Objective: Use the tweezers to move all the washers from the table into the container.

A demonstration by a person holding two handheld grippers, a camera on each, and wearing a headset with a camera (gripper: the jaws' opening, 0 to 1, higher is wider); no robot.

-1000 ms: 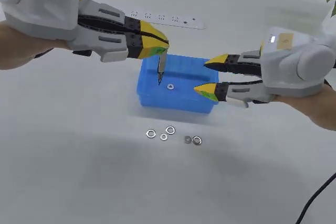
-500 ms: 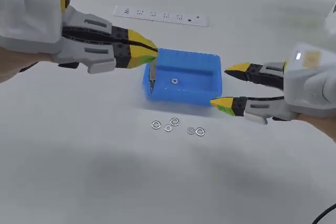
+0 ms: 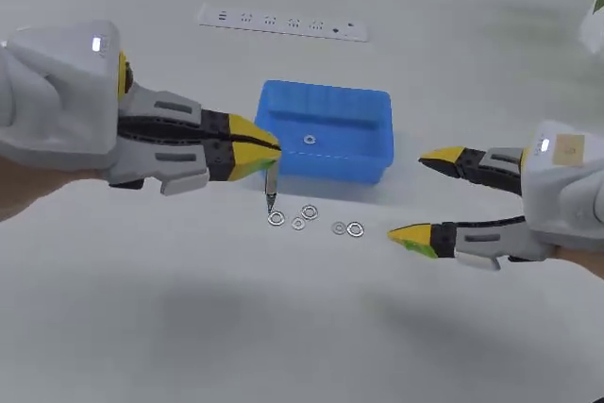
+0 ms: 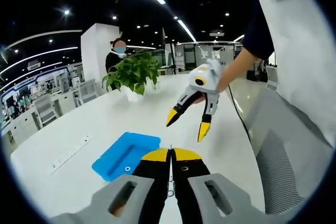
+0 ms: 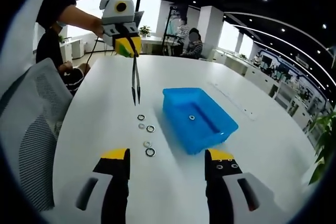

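1. Blue container (image 3: 330,165) sits mid-desk (image 3: 189,327), and one washer (image 3: 310,141) already lies on its floor.
2. Five washers (image 3: 298,224) remain on the desk. They form a loose cluster just in front of the container's near wall, not touching it.
3. Left gripper (image 3: 269,150): fingers (image 3: 247,134) clamped shut on the tweezers (image 3: 270,191), which hang tip-down. The tip is right at the leftmost washer (image 3: 275,219). The right gripper view suggests it is just above the desk, but I cannot tell whether it touches.
4. The gap between the tweezer tips is too small to read, and I see nothing pinched in them.
5. Right gripper (image 3: 411,193): fingers (image 3: 444,156) spread wide and holding nothing, hovering near the right end of the cluster.
6. Step, as I judge it: lining up the pick of the next washer. Roughly one of six is done.
7. Next move:
   - Lower the tip the last bit and straddle the rim of the leftmost washer, then pinch.
   - Keep the approach near vertical, because the neighbouring washers sit close.
8. Risk: a thin, flat ring on a smooth desk will likely skate or flip if the tip lands off-centre.
9. After that, lift clear of the near wall, carry over the container and release low.
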